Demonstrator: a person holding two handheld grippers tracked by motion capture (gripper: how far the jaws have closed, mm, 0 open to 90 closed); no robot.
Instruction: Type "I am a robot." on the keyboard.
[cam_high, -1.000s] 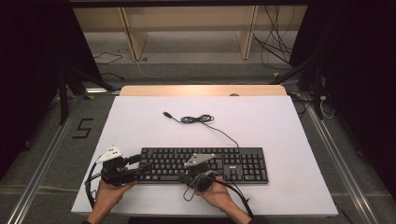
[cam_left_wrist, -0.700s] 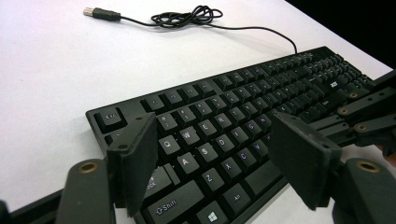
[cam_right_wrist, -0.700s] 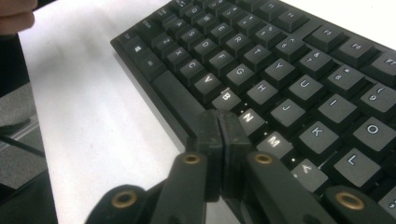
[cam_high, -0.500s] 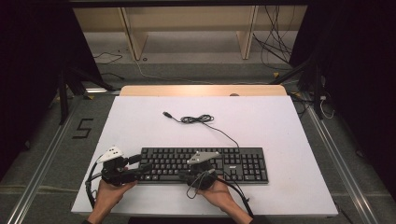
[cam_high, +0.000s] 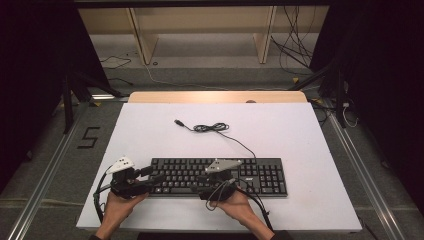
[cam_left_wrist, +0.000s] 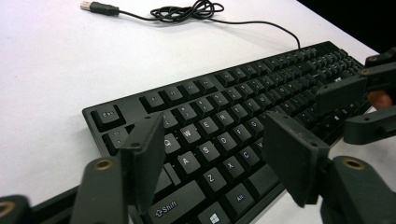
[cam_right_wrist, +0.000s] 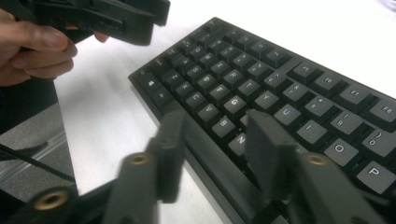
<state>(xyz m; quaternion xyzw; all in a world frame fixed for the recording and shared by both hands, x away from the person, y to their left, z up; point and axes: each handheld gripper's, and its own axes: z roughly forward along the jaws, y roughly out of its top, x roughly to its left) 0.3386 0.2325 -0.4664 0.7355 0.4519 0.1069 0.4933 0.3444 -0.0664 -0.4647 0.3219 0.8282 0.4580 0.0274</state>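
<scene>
The right gripper (cam_right_wrist: 212, 154) has just been opening its 2 black jaws; they stand apart over the near edge of the black plastic computer keyboard (cam_high: 220, 176), about the N key, and nothing is pinched between them. The left gripper (cam_left_wrist: 219, 163) has its jaws spread too, though they have just narrowed a little; they hang above the keyboard's left end, around the A, S and Z keys, with no pad pressing on a key. Each gripper sits in a hand (cam_high: 117, 212) that comes in from the table's near edge. The keyboard lies flat and lengthwise on the white rectangular tabletop (cam_high: 300, 130), close to the person's side — its thin black cable (cam_high: 212, 128) runs back from the rear edge, loops in a loose knot and ends in a USB plug (cam_left_wrist: 95, 7).
</scene>
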